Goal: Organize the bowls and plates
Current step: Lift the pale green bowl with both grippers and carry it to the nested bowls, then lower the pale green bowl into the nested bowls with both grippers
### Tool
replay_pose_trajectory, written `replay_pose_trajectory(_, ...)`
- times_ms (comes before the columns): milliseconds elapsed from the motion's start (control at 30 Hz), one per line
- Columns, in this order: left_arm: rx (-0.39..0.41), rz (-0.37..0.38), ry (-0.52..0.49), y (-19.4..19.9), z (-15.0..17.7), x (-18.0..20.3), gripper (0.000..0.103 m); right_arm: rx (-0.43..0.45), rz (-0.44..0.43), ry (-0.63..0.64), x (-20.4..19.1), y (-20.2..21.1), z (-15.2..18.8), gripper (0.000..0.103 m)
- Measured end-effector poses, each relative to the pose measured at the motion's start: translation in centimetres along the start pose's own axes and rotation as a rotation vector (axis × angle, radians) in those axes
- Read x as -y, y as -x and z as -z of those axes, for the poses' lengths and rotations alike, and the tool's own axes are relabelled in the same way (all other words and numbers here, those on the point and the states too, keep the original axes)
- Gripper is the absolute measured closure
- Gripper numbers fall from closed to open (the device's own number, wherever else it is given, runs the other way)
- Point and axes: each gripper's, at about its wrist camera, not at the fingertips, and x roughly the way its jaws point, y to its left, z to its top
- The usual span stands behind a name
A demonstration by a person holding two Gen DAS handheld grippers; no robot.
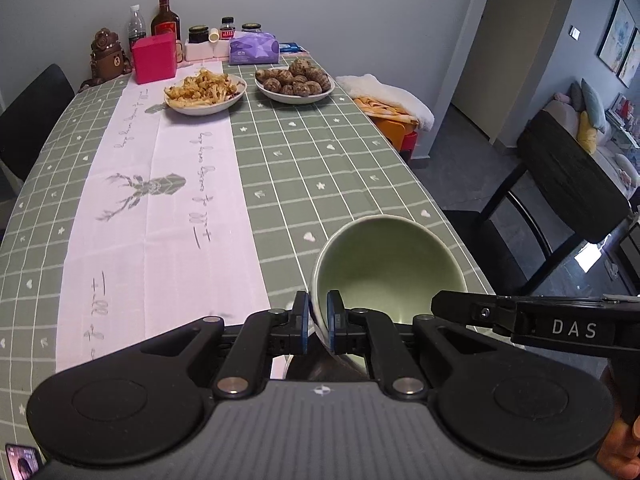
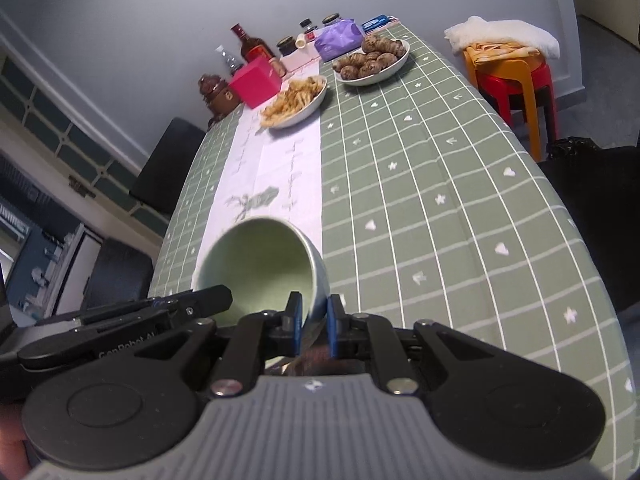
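**Both tools clamped on one green bowl, above the near end of the surface**

Left tool: blue pads pinched on the rim of the green bowl, one pad inside the wall, one outside. Bowl tilts, opening toward the camera, inside looks empty. Right tool: same grip on the bowl's opposite rim, pads tight on the wall. Each tool's finger shows in the other's view, at the bowl's far side.

Bowl sits over the green checked cloth near the white runner; I can't tell if its base touches the surface.

Far end, well apart from the bowl: plate of fried food and plate of brown round items side by side. Behind them a pink box, bottles, jars and a purple tissue pack along the wall.
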Motion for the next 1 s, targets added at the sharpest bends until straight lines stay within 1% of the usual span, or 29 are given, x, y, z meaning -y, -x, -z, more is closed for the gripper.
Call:
replay_pose_trajectory(167, -0.036, 0.015, 0.017, 0.3, 2.2, -0.1, 0.094, -0.037, 0.028, 0.044, -0.4, 0.5, 2.1, 0.092)
replay_pose_trajectory(267, -0.075, 0.028, 0.045, -0.4, 3.3, -0.6, 0.093, -0.072, 0.037, 0.044, -0.1, 0.0, 3.0, 0.092)
replay_pose_trajectory(433, -0.118, 0.025, 0.064, -1.7, 4.7, -1.0, 0.093, -0.107, 0.06, 0.05, 0.3, -1.3, 4.0, 0.092)
replay_pose_trajectory(600, -0.147, 0.019, 0.069, -2.8, 4.9, -1.2, 0.093, -0.134, 0.077, 0.059, 0.5, -2.5, 4.3, 0.092)
replay_pose_trajectory(767, -0.183, 0.018, 0.049, -3.7, 5.0, -0.9, 0.092, -0.148, 0.1, 0.079, 0.8, -3.3, 4.4, 0.092)
replay_pose_trajectory(1000, -0.212, 0.016, 0.041, -4.6, 5.2, -1.1, 0.091, -0.163, 0.105, 0.092, 1.0, -4.0, 4.4, 0.093)
